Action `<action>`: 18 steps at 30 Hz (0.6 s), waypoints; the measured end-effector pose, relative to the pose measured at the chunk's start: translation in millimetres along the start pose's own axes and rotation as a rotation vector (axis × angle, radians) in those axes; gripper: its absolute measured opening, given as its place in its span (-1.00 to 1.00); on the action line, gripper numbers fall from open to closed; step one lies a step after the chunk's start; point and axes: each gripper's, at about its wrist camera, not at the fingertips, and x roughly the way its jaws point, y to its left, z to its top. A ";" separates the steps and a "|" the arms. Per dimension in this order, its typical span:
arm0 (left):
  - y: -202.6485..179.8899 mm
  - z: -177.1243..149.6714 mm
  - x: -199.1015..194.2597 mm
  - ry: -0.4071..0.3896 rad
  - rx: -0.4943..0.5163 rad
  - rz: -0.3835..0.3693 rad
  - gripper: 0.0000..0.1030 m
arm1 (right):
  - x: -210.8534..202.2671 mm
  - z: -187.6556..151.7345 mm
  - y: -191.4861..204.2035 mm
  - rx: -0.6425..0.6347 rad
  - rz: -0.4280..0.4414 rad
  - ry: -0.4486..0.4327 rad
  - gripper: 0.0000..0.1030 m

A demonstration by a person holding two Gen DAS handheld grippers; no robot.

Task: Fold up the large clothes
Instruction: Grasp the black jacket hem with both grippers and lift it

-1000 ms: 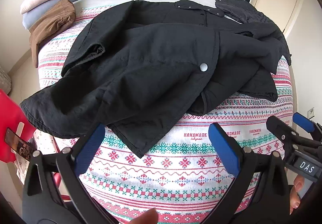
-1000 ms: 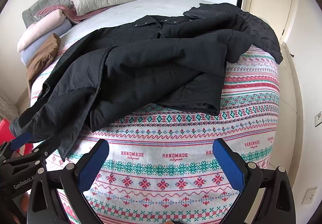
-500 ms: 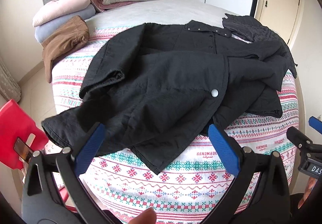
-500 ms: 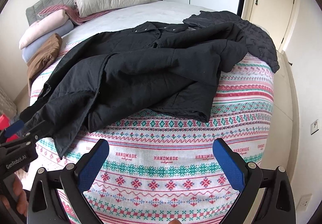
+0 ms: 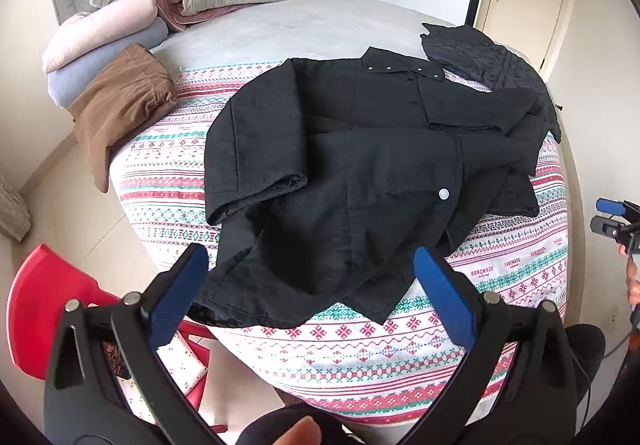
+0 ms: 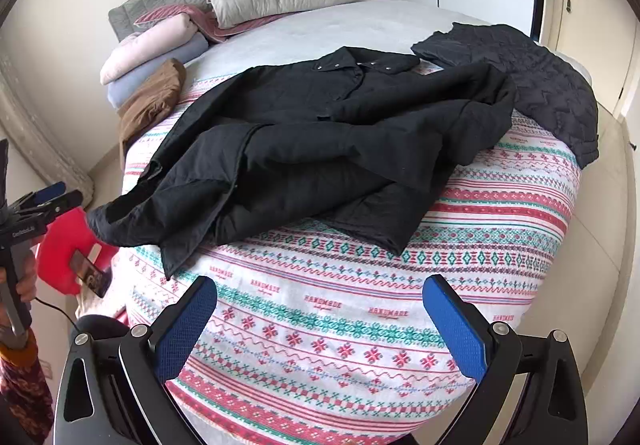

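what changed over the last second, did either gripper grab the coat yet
No grab. Both grippers, left gripper and right gripper, pulled back from the bed, fingers open and empty throughout. The black coat lies rumpled as before; folded bedding unchanged.

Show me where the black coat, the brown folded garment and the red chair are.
black coat [image 5: 360, 205]: left wrist view, front panel.
brown folded garment [image 5: 120, 105]: left wrist view, top fold.
red chair [image 5: 44, 297]: left wrist view, seat.

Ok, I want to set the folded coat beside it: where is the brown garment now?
The brown garment lies at the bed's left edge in both views, against the stacked pillows, left of the black coat.
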 end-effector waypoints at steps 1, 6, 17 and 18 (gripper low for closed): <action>10.3 0.2 2.2 0.004 0.004 -0.012 0.98 | 3.3 2.8 -8.7 0.012 -0.002 0.005 1.00; 60.9 -3.8 28.0 0.031 -0.036 0.036 0.98 | 33.2 13.6 -51.4 0.129 0.089 0.043 1.00; 107.0 -43.5 131.7 0.206 -0.246 -0.104 0.98 | 147.4 42.0 -89.4 0.345 0.128 0.119 0.82; 103.5 -49.4 140.4 0.226 -0.262 -0.133 0.94 | 157.0 42.4 -90.7 0.364 0.128 0.132 0.77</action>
